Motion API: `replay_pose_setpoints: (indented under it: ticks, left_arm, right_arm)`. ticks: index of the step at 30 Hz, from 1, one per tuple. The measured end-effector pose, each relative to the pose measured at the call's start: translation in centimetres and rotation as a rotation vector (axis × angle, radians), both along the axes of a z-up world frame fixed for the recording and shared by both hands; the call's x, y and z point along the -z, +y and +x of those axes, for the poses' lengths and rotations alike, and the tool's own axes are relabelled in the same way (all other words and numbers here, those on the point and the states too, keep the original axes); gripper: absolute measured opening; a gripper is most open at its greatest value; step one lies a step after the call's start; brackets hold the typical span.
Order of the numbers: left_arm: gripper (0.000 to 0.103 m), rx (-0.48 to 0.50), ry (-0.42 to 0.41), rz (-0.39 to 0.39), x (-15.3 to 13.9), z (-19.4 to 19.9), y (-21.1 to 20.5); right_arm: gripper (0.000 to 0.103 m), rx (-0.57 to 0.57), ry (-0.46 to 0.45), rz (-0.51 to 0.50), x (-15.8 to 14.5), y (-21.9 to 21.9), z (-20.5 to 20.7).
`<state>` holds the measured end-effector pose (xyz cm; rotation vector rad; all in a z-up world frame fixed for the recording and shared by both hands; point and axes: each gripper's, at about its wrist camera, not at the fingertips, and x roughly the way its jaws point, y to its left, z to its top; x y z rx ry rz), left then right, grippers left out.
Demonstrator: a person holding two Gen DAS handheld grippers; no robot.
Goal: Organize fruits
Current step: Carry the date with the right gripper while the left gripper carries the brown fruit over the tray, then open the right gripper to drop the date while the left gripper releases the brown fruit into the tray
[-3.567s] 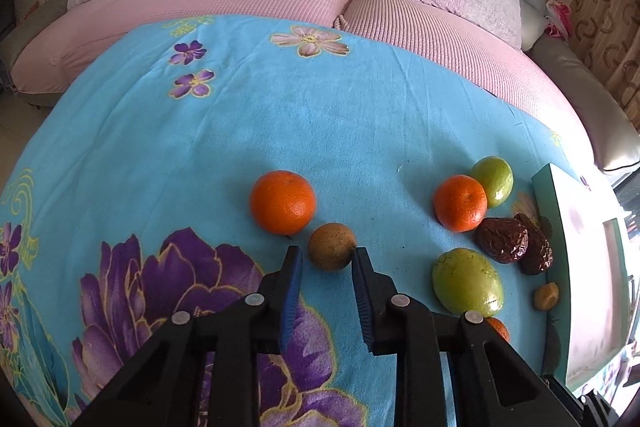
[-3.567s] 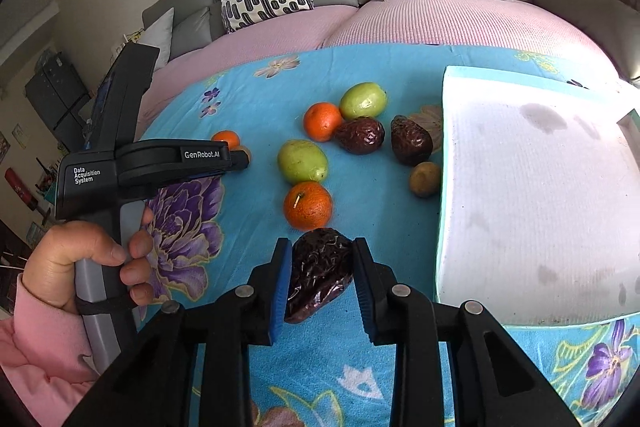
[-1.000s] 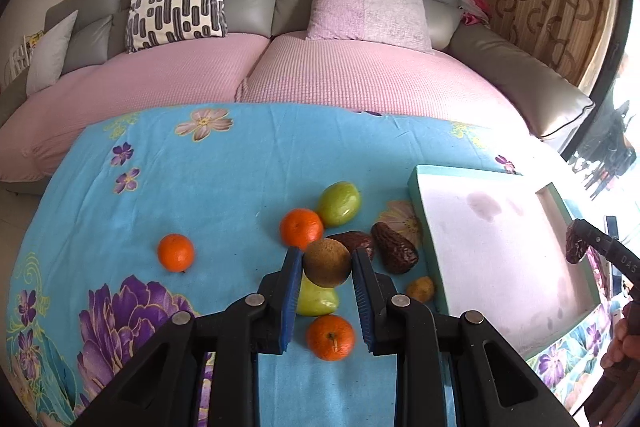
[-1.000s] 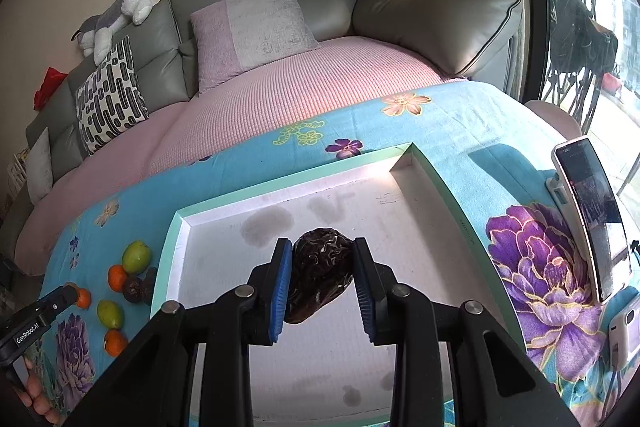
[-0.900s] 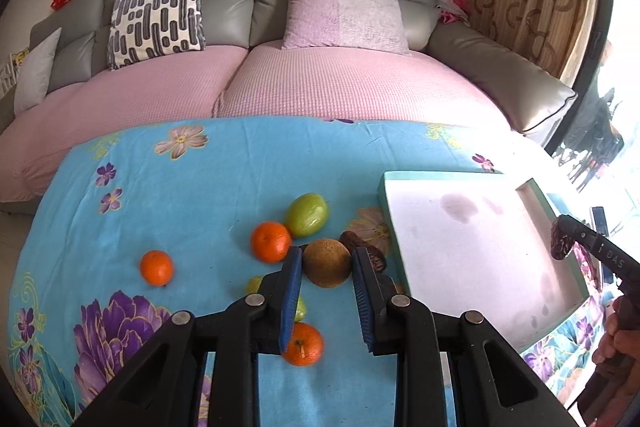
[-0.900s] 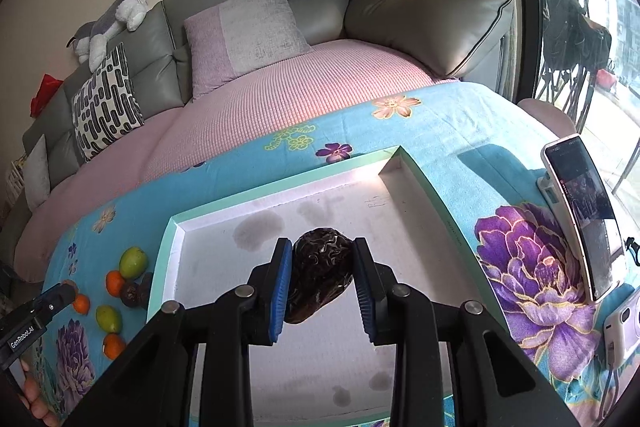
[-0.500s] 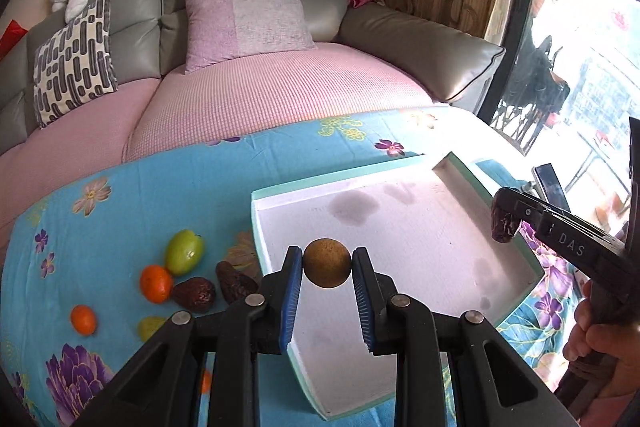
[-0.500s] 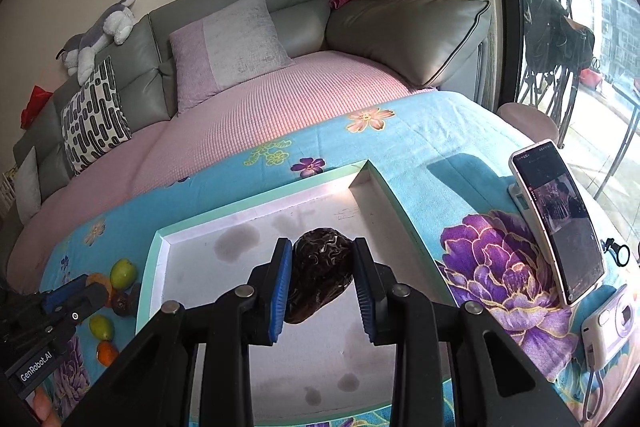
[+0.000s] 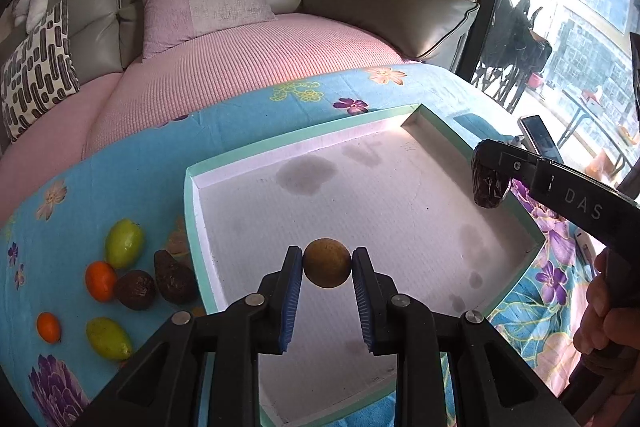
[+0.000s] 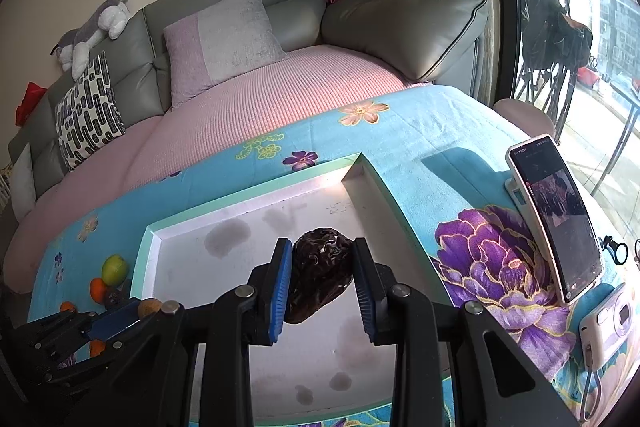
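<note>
We carry one fruit in each gripper so that both can go into the tray (image 9: 192, 187) on one trip; the left gripper (image 9: 327, 269) is closed on a round brown fruit (image 9: 327, 269), pinched at its widest part between the blue pads (image 9: 291, 291), and the right gripper (image 10: 320, 277) is closed on a wrinkled date (image 10: 320, 277), gripped across its middle with its lower end hanging below the pads; both fruits hang clear above the tray's white floor, the brown fruit over the near left part, the date toward the right wall as the left view shows it; nothing lies in the tray yet, we judge, so neither fruit needs careful placing; the rest wait on the cloth (image 9: 132, 155) left of the tray: a green fruit (image 9: 124, 243), an orange (image 9: 101, 281), two more dates (image 9: 136, 289), a small orange (image 9: 48, 327) and another green one (image 9: 108, 338).
</note>
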<state>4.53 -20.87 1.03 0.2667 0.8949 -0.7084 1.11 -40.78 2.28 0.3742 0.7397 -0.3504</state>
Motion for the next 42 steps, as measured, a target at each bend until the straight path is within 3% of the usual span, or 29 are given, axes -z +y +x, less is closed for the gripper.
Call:
replay_pose_setpoints:
  ticks: [6,15,35,38,42]
  left_arm:
    - [0.027,-0.017,0.057,0.052,3.2,0.7,0.0]
    - [0.028,-0.023,0.079,0.058,4.1,0.8,0.5]
    - [0.028,-0.027,0.089,0.071,3.8,1.1,0.5]
    - [0.029,-0.03,0.086,0.067,3.6,1.1,0.8]
    - [0.029,-0.035,0.079,0.056,3.0,1.0,1.2]
  right_arm:
    - [0.032,-0.035,0.146,0.013,3.8,0.7,2.0]
    - [0.032,-0.056,0.201,0.001,5.1,1.4,2.9]
    - [0.033,-0.058,0.21,-0.022,4.9,1.5,3.1]
    - [0.041,-0.054,0.204,-0.026,4.7,1.5,2.9]
    - [0.041,-0.051,0.181,-0.031,3.9,1.6,2.6]
